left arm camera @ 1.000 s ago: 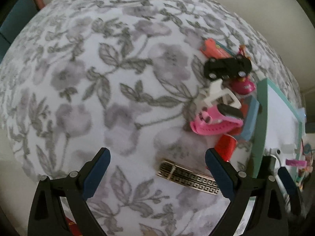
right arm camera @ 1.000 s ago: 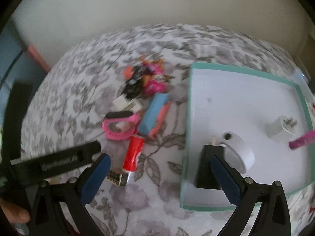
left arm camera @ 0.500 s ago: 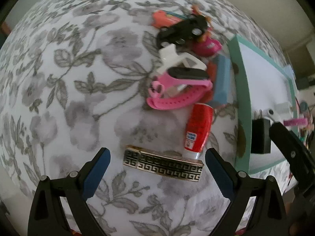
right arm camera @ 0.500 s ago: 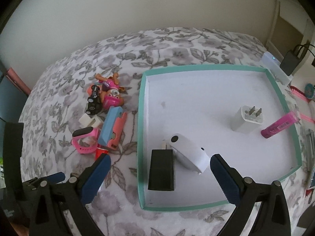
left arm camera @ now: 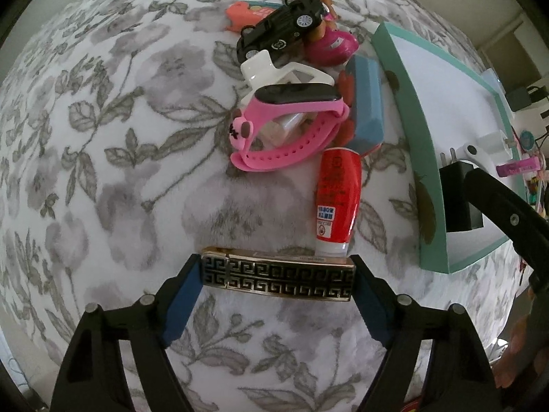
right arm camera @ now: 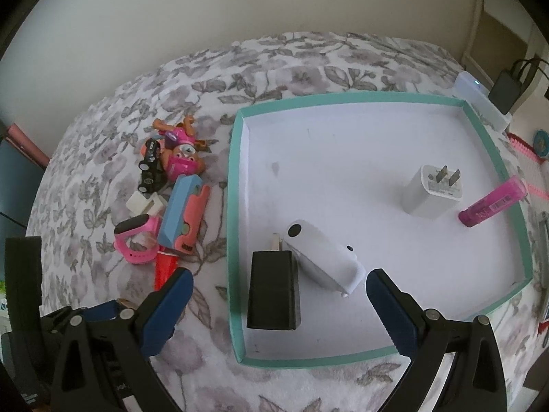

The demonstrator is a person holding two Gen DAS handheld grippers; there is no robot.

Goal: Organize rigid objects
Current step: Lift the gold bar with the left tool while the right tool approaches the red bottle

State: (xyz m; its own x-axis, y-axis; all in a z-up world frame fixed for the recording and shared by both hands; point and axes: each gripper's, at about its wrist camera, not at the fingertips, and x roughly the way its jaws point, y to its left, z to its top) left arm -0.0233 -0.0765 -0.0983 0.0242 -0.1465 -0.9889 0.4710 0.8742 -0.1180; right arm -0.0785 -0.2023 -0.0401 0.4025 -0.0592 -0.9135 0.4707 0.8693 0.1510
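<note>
A black and gold patterned bar (left arm camera: 278,279) lies on the flowered bedspread. My left gripper (left arm camera: 276,269) points straight down over it, its jaws closing, and the blue pads (left arm camera: 183,295) touch both ends of the bar. A red tube (left arm camera: 338,199) lies just behind it, with its white cap almost against the bar. Further back are a pink watch (left arm camera: 288,127), a black toy car (left arm camera: 281,24) and a blue block (left arm camera: 367,106). My right gripper (right arm camera: 278,274) hangs open above the near left part of the teal tray (right arm camera: 233,206), with nothing between its fingers.
In the tray lie a black charger (right arm camera: 274,292), a white device (right arm camera: 322,257), a white plug (right arm camera: 429,192) and a pink tube (right arm camera: 494,202). A pink pup toy (right arm camera: 180,161) and a coral piece sit in the pile. A wall stands behind the bed.
The left gripper slid toward the bar, rolled, sank and narrowed until its pads reached the bar's ends. The right gripper's view shifted from the pile to the tray early on, then held still.
</note>
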